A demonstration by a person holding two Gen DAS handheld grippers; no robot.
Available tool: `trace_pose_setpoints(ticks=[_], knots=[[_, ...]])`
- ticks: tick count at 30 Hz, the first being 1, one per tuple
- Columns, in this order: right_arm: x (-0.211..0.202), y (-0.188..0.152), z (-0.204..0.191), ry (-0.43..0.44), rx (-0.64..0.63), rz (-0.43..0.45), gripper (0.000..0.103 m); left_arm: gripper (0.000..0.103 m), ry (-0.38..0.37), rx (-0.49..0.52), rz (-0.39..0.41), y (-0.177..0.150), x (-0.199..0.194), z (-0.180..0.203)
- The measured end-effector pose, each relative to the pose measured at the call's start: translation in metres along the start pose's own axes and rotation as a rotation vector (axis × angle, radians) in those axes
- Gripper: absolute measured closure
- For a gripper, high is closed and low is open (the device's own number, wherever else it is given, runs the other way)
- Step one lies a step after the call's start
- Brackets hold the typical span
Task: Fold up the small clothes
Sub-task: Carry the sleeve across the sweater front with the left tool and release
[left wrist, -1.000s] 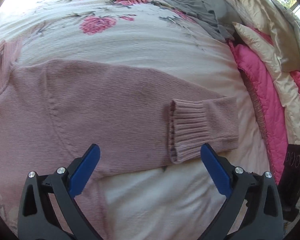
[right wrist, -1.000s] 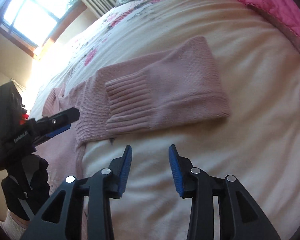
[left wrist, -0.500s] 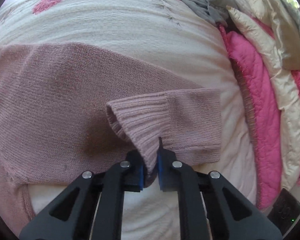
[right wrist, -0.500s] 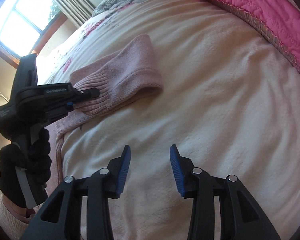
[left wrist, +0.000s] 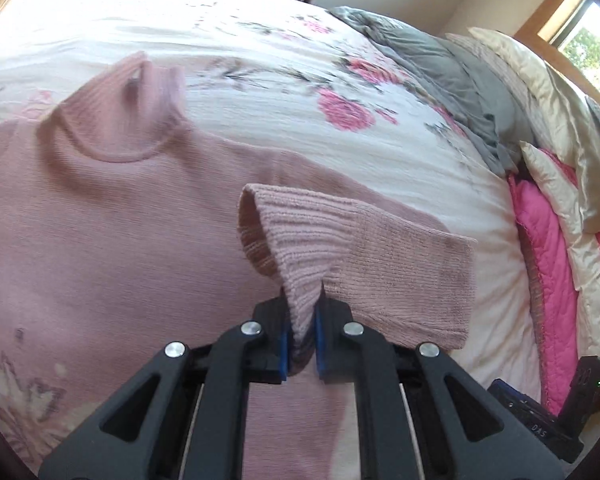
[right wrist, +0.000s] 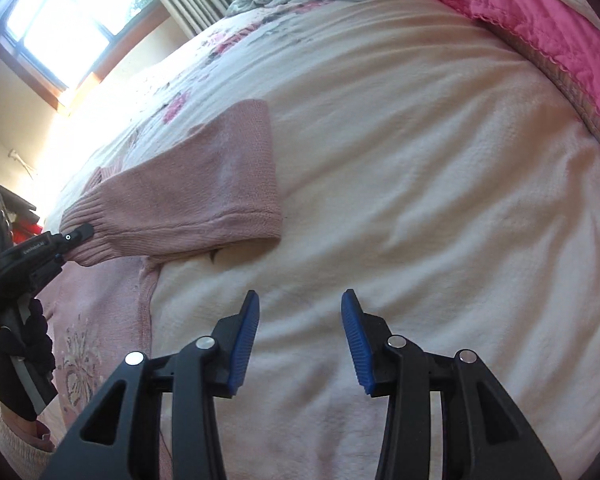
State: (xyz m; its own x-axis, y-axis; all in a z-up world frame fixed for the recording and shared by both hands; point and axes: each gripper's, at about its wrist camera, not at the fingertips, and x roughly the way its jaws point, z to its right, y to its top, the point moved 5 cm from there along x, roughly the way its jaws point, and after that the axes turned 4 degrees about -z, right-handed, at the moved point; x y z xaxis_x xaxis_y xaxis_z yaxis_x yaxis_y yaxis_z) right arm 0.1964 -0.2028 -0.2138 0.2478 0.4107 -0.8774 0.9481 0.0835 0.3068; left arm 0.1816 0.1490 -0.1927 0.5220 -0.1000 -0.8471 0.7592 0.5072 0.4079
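On the bed, my left gripper [left wrist: 302, 334] has the sweater's cuff [left wrist: 300, 248]; my right gripper [right wrist: 300, 340] waits empty.

Across the white floral bedspread [right wrist: 440, 200] the pink sweater [left wrist: 100, 240] lies flat, collar toward the far side, body to the left. Its sleeve [right wrist: 204, 200] is doubled back, its long axis running left to right, with the folded bend on the right and the ribbed cuff lifted at the left. I have my left fingers pinched tight on that cuff, so the sleeve trails away to their right. My right fingers stand wide apart over bare bedspread, near of the bend and holding nothing. A pink quilt [right wrist: 540, 32] edges the right side; a window [right wrist: 60, 20] lights the far left.
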Motion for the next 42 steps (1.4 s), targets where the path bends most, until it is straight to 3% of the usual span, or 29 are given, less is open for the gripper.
trace_pose_setpoints(ticks=[5,11,16,18,20,23,26,29,33,37,42], knots=[[0.015,0.013,-0.051,0.043,-0.076,0.000,0.060,0.095,0.138,-0.074,0.058,0.018,-0.027,-0.088],[0.036,0.030,-0.118,0.111,-0.166,-0.010,0.060,0.095,0.245,-0.135,0.094,0.026,-0.051,-0.165],[0.073,0.037,-0.165,0.165,-0.215,-0.059,0.056,0.095,0.299,-0.177,0.062,0.024,-0.045,-0.214],[0.093,0.034,-0.171,0.167,-0.202,-0.097,0.056,0.093,0.296,-0.175,0.006,0.019,-0.031,-0.228],[0.116,0.030,-0.167,0.107,-0.185,-0.137,0.056,0.084,0.312,-0.181,-0.025,0.014,-0.021,-0.241],[0.130,0.026,-0.162,0.094,-0.161,-0.149,0.056,0.072,0.304,-0.210,-0.025,0.009,-0.027,-0.256],[0.117,0.027,-0.170,0.045,-0.181,-0.142,0.055,0.073,0.312,-0.226,0.024,0.010,-0.052,-0.260],[0.096,0.029,-0.197,0.093,-0.217,-0.079,0.048,0.072,0.260,-0.198,0.065,0.014,-0.063,-0.252],[0.115,0.026,-0.221,0.065,-0.242,-0.114,0.046,0.071,0.237,-0.140,0.026,0.019,-0.039,-0.242],[0.151,0.018,-0.212,0.006,-0.185,-0.180,0.046,0.072,0.249,-0.123,-0.033,0.020,-0.005,-0.254],[0.147,0.018,-0.234,-0.070,-0.212,-0.164,0.044,0.071,0.161,-0.142,-0.032,0.023,-0.029,-0.265]])
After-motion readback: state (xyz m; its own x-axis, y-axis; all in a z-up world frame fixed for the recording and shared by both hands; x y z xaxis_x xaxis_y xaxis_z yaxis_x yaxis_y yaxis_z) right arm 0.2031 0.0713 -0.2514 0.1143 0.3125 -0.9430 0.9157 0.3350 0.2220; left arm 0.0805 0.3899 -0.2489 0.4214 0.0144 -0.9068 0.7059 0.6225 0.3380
